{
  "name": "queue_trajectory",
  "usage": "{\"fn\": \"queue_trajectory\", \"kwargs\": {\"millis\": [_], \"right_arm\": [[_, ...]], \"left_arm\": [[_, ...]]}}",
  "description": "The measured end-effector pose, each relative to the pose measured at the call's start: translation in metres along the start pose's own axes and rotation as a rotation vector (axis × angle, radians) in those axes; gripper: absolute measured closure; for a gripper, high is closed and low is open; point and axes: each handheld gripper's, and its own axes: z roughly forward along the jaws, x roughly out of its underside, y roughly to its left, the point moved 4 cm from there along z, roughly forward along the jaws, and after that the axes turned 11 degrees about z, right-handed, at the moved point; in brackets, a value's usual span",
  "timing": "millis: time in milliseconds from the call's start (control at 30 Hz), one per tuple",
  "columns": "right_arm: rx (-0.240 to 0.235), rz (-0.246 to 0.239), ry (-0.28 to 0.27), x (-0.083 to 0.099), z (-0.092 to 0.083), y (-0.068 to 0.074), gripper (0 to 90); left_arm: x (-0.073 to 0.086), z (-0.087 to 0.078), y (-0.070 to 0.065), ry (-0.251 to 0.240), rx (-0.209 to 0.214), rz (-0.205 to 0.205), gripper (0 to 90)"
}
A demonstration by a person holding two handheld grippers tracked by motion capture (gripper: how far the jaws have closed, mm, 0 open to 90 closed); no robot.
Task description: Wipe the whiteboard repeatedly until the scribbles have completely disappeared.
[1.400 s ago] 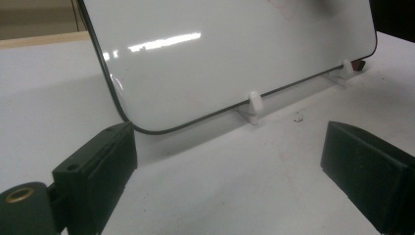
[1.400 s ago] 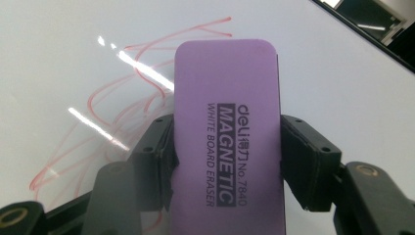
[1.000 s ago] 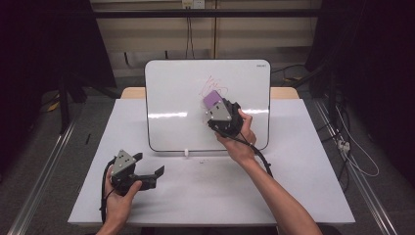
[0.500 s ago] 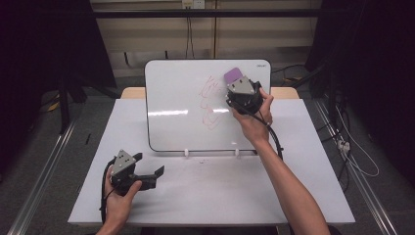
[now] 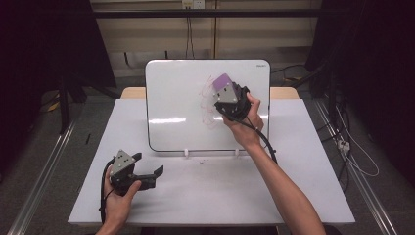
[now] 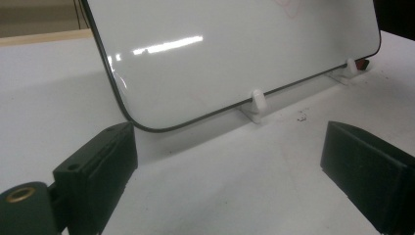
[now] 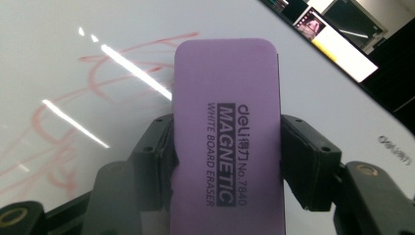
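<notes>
A white whiteboard (image 5: 178, 105) stands tilted on small white feet (image 5: 186, 153) at the back of the table, with red scribbles (image 5: 208, 110) right of its middle. My right gripper (image 5: 226, 92) is shut on a purple magnetic whiteboard eraser (image 5: 222, 82) and holds it against the board at the scribbles. In the right gripper view the eraser (image 7: 227, 127) sits clamped between both jaws, with red marks (image 7: 54, 137) to its left on the board (image 7: 73, 54). My left gripper (image 5: 147, 165) rests open near the table's front left, with nothing in it (image 6: 230, 161), facing the board's lower edge (image 6: 220, 49).
The white tabletop (image 5: 205, 191) stretches in front of the board. A white foot (image 6: 258, 100) holds the board's lower edge. A cable (image 5: 262, 139) trails from the right gripper along the forearm. Dark floor and rails flank the table.
The right gripper carried the eraser up and right across the board, then came back a little to the left over the red scribbles. The left gripper has stayed put.
</notes>
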Motion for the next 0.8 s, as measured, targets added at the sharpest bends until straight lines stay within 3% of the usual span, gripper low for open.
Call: {"fn": "queue_trajectory", "kwargs": {"millis": [133,167,267,333,433,800], "right_arm": [[-0.021,-0.023,-0.005,0.008,-0.005,0.013,42.0],[-0.052,-0.031,-0.006,0.012,-0.009,0.022,42.0],[-0.071,-0.042,-0.004,0.014,-0.011,0.026,42.0],[-0.093,-0.023,0.001,0.013,-0.011,0.023,42.0],[-0.089,-0.012,-0.001,0.011,-0.009,0.019,42.0],[-0.003,0.059,-0.019,-0.027,0.013,-0.022,42.0]], "left_arm": [[0.0,0.0,0.0,0.002,0.0,0.001,6.6],[0.0,0.001,-0.001,-0.001,0.0,0.0,6.6],[0.0,0.001,-0.001,0.001,0.001,0.0,6.7],[0.0,0.001,-0.001,0.001,0.0,-0.001,6.7],[0.0,0.0,0.0,0.002,0.0,0.0,6.7],[0.001,-0.001,0.001,-0.001,0.0,-0.007,6.7]]}}
